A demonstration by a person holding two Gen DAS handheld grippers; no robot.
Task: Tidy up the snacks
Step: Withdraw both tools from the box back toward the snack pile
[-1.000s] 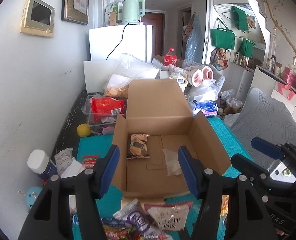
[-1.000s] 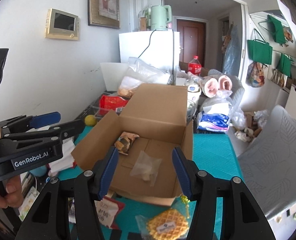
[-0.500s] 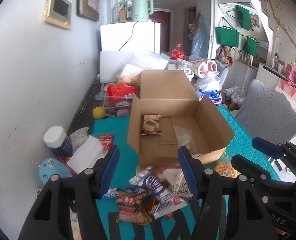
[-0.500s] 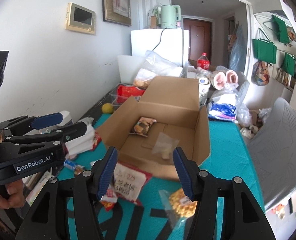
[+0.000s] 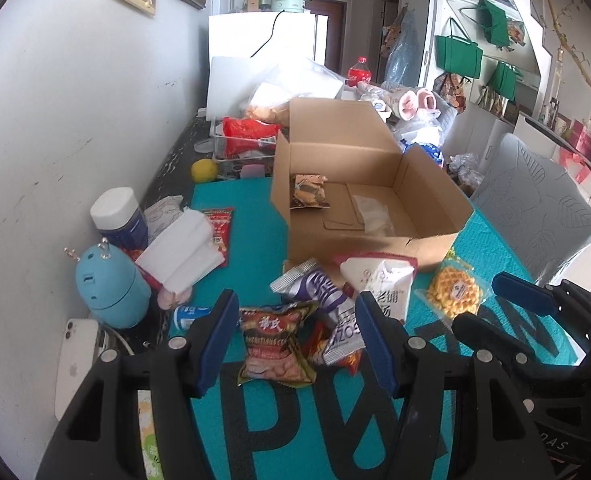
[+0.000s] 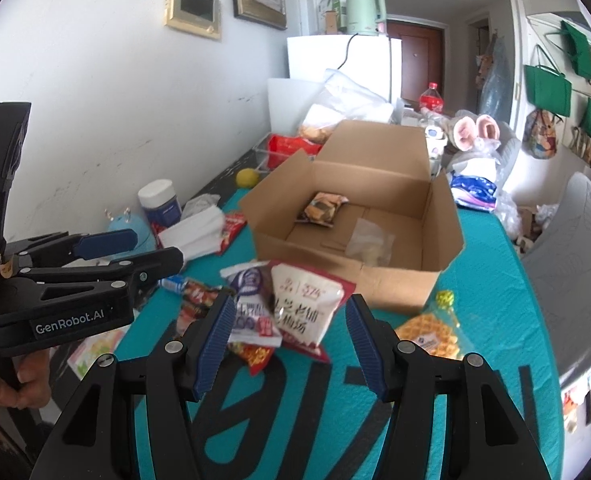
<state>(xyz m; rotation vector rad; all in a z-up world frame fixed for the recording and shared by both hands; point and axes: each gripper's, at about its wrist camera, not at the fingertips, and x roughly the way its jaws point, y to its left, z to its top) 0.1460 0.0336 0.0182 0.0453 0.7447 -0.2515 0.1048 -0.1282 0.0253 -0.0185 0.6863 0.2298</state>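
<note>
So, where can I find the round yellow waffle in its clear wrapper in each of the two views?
Left wrist view: the waffle lies right of centre, by the near right corner of the open cardboard box.
Right wrist view: the waffle lies lower right, below the same box corner.
Shared landmark: the box.

Both tongs (image 5: 297, 336) (image 6: 287, 334) are black plastic with silver screws, ribbed blue pads (image 6: 215, 336) and white "GenRobot.AI" lettering.

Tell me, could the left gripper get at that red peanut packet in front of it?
Probably yes: the left gripper is open, the red peanut packet lies on top between its fingers, nothing covering it.
</note>
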